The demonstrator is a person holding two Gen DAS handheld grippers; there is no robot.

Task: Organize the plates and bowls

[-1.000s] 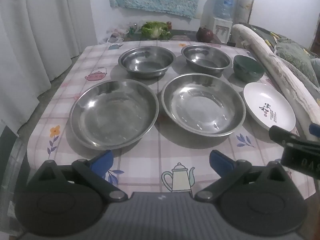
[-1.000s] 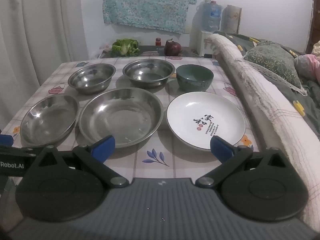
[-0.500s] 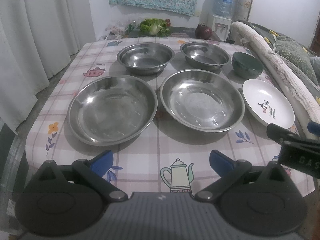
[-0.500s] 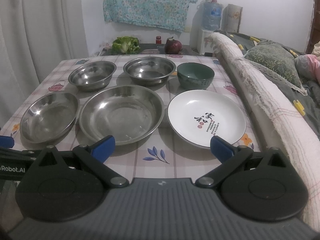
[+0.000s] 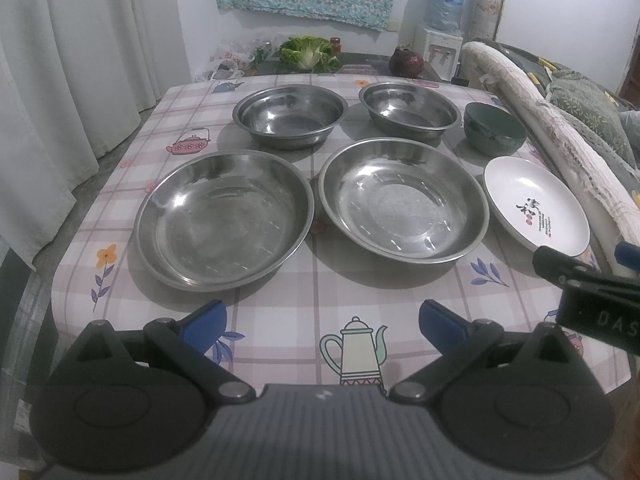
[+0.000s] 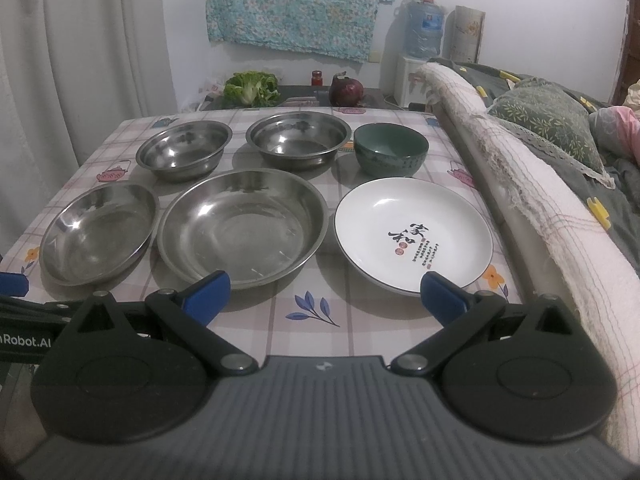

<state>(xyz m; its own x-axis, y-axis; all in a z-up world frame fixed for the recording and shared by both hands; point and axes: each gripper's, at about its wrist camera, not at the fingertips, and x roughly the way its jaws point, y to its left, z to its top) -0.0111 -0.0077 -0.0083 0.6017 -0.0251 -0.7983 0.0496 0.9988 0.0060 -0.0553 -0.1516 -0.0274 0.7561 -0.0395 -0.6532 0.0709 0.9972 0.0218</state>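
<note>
On the checked tablecloth (image 5: 316, 280) two wide steel plates lie side by side, the left steel plate (image 5: 224, 216) and the right steel plate (image 5: 404, 200). Behind them stand the left steel bowl (image 5: 290, 114), the right steel bowl (image 5: 410, 108) and a green bowl (image 5: 494, 128). A white plate with writing (image 6: 414, 232) lies at the right. My left gripper (image 5: 322, 322) hangs open above the table's near edge, holding nothing. In front of the white plate and the right steel plate (image 6: 242, 228), my right gripper (image 6: 326, 294) is open too.
A bed with a rolled white blanket (image 6: 520, 184) runs along the table's right side. White curtains (image 5: 60, 80) hang at the left. Beyond the table stand a lettuce (image 5: 306, 54), a dark red onion (image 6: 346, 90) and a water dispenser (image 5: 438, 32).
Both grippers have drifted back and slightly up from the dishes, which look a little farther away. No dish has moved and both grippers stay open.
</note>
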